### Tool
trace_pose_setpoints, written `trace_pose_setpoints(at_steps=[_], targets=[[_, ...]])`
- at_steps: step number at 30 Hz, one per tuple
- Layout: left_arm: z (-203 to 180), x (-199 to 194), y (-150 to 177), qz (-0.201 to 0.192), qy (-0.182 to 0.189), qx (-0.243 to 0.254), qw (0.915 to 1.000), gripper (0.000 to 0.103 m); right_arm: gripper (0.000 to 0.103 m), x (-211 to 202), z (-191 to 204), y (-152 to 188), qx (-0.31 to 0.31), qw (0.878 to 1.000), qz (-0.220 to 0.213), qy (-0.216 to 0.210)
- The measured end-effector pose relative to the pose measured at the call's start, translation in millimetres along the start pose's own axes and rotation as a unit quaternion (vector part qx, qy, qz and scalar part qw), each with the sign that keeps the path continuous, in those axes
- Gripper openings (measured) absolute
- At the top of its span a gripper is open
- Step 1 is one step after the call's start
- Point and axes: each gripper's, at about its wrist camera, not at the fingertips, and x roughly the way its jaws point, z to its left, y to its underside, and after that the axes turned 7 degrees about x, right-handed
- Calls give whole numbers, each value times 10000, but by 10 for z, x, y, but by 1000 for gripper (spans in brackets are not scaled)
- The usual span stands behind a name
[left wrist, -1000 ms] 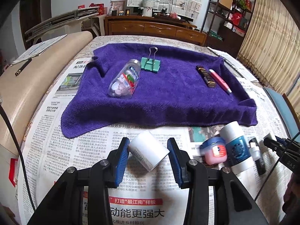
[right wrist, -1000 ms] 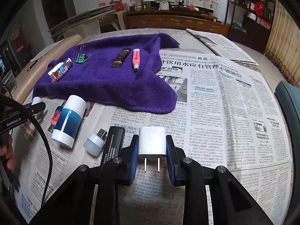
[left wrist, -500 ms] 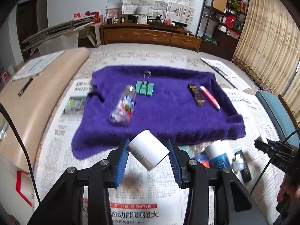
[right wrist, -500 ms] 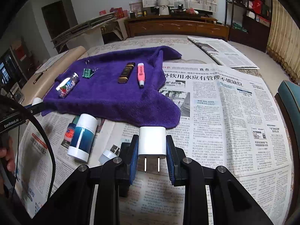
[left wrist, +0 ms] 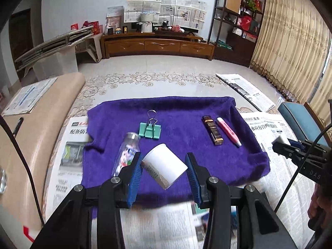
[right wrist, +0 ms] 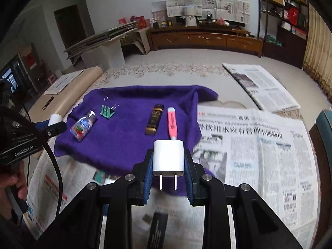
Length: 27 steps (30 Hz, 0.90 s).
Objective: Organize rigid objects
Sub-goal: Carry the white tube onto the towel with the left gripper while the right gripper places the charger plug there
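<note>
On the purple towel (left wrist: 182,124) mid-frame four items lay; left claw (left wrist: 164,171) clenched a white jar (left wrist: 165,168), right claw (right wrist: 168,166) a charger (right wrist: 168,155), both unplaced

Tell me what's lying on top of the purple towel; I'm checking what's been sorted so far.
On the purple towel lie a clear bottle, a green binder clip, a dark brown tube and a pink highlighter. Its near edge is hidden behind both claws.

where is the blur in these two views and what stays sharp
Left wrist view: newspaper at the bottom edge is smeared, while the white plastic cup in the left gripper is crisp. Right wrist view: newspaper print is streaked, the white plug adapter sharp.
</note>
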Motion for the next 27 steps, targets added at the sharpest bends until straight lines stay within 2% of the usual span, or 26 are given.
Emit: trace_pose_setpoints(at_steps=[9, 19, 27], targets=[[16, 423, -125, 165, 92, 118, 9998, 40, 27, 532, 203, -209, -239, 9993, 280, -6], [-61, 888, -103, 556, 203, 456, 9972, 40, 27, 916, 225, -81, -337, 9967, 738, -71], [-135, 1028, -53, 780, 257, 715, 9941, 40, 27, 1048, 247, -6, -507, 9941, 957, -37]])
